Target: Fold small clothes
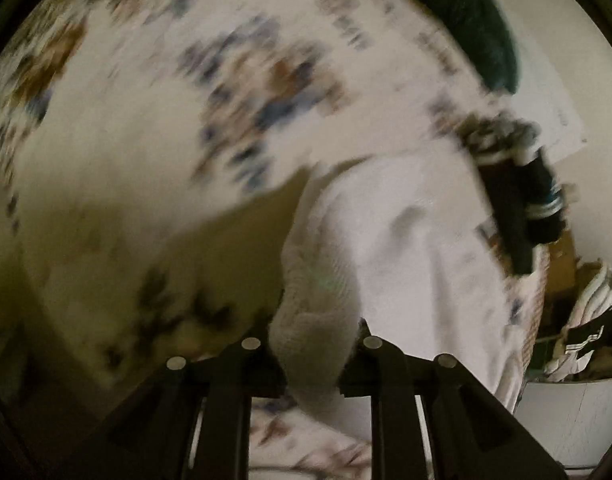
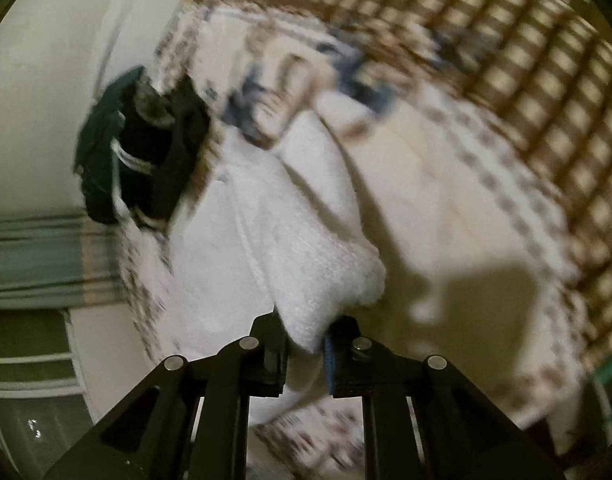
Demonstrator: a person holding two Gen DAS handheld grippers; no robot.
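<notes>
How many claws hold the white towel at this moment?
2. The left claw is shut on one end of the white towel, and the right claw is shut on another corner. No other claw is visible.

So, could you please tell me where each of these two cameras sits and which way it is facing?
Left wrist: on the left gripper, looking along its fingers at the white towel they pinch; only the black fingers show.
Right wrist: on the right gripper, looking along its fingers at another part of the white towel they pinch; only the fingers show.
Shared: the towel, the patterned cloth beneath, and the dark clothes.
</notes>
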